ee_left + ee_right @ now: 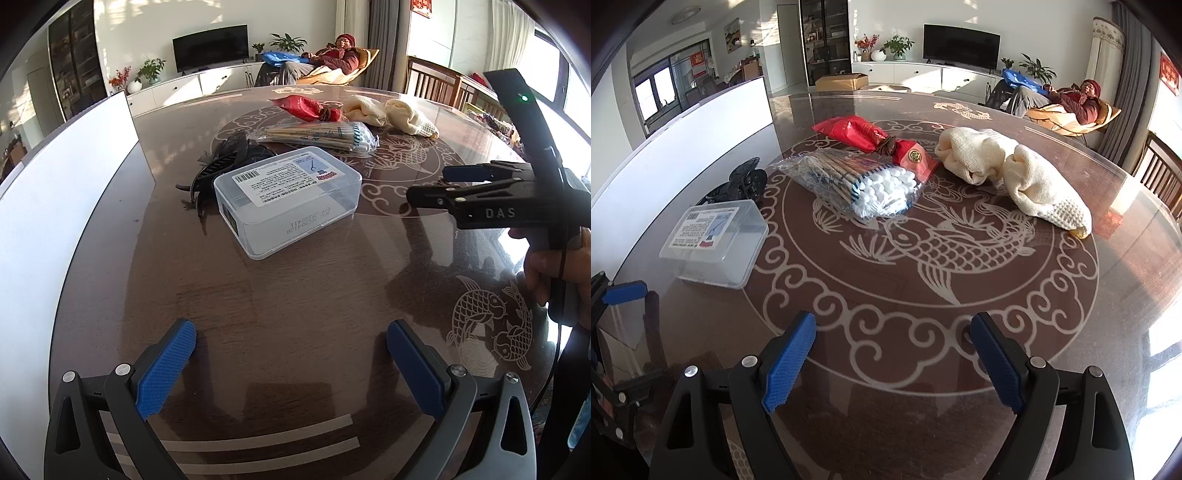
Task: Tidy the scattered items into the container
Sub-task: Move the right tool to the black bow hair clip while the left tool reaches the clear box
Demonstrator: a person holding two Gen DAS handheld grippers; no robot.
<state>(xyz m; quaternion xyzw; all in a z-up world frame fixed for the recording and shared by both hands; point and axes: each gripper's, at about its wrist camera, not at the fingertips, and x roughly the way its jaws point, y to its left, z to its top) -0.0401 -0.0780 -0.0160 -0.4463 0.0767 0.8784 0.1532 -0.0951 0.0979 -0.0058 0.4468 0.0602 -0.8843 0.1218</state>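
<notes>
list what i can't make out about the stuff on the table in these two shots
- Clear plastic box: label print too small to read in either view; contents unclear.
- Black hair clip: largely hidden behind the box in both views.
- Cream knitted items: bundled up, so their type is unclear.
- White board: cut off by the left wrist frame edge.

Brown table (pixel 1108 295) with pale fish pattern; blue-padded tongs (pixel 892 360).

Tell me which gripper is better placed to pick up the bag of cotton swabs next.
Right, probably. The right gripper is open and empty, facing the bag of cotton swabs across bare table. The left gripper faces the plastic box instead.
</notes>
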